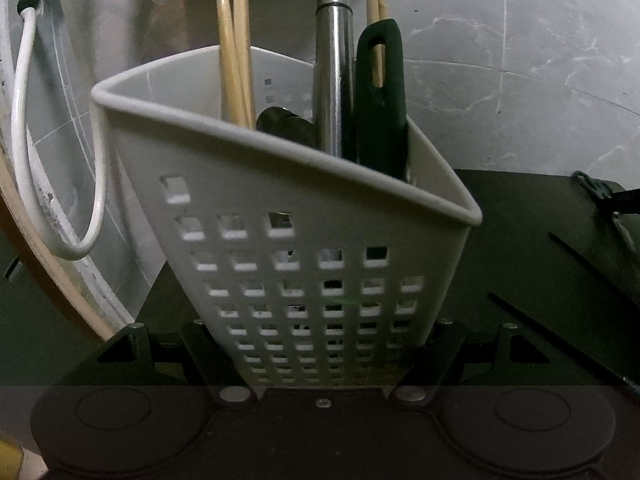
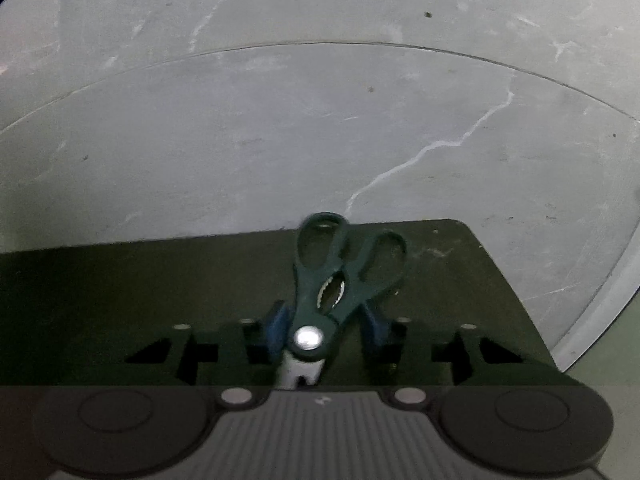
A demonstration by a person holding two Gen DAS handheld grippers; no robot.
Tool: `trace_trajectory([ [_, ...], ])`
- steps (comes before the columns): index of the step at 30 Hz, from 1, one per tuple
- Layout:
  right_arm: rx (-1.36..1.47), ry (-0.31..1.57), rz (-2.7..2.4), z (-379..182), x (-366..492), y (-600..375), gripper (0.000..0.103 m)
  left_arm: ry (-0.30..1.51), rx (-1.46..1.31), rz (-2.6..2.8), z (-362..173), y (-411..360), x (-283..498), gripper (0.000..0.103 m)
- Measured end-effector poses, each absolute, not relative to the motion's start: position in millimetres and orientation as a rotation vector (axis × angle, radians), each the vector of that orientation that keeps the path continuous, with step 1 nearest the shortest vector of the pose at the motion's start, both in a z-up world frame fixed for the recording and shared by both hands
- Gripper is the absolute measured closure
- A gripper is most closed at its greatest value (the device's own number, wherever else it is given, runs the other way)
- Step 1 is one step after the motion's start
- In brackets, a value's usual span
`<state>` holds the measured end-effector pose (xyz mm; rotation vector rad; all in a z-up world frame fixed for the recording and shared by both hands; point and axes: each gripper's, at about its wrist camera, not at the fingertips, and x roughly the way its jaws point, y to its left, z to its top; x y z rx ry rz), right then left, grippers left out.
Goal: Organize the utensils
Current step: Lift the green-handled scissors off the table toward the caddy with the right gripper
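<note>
Holding the white holder (image 1: 320, 240) clamped at its base between the left gripper (image 1: 324, 356) jaws, above the dark tabletop (image 1: 540, 264); chopsticks (image 1: 234, 60), steel handle (image 1: 335, 80) and dark handle (image 1: 380, 100) standing inside. Bracketing the scissors (image 2: 336, 276) near the tabletop's far edge with the right gripper (image 2: 324, 330), jaws close at the pivot, contact unclear. Stiff, fairly light, slippery plastic handles probably; best taken near the pivot.

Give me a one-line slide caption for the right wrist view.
Right claw straddling green-handled kitchen scissors at the pivot on a dark mat over a grey marbled floor.
</note>
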<state>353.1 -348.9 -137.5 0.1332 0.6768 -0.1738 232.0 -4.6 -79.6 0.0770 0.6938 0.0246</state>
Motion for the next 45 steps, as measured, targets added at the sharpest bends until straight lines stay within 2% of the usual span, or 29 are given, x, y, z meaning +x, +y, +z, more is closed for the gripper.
trace_trajectory([
  [4,0.112,0.698,-0.110,-133,340,-335,0.071,0.691,0.078,0.015,-81,-3,233,0.027],
  [28,-0.153,0.710,0.538,-119,282,-170,0.071,0.669,0.097,-0.056,-82,15,229,0.027],
  [34,-0.202,0.735,0.586,-112,286,-168,0.063,0.665,0.102,-0.077,-82,24,227,0.027],
  [38,-0.185,0.719,0.568,-98,295,-167,0.052,0.662,0.102,-0.086,-81,29,226,0.027],
  [42,-0.163,0.760,0.544,-92,316,-157,0.051,0.663,0.103,-0.094,-82,29,230,0.027],
  [45,-0.178,0.810,0.532,-96,331,-142,0.056,0.662,0.101,-0.097,-82,32,228,0.027],
])
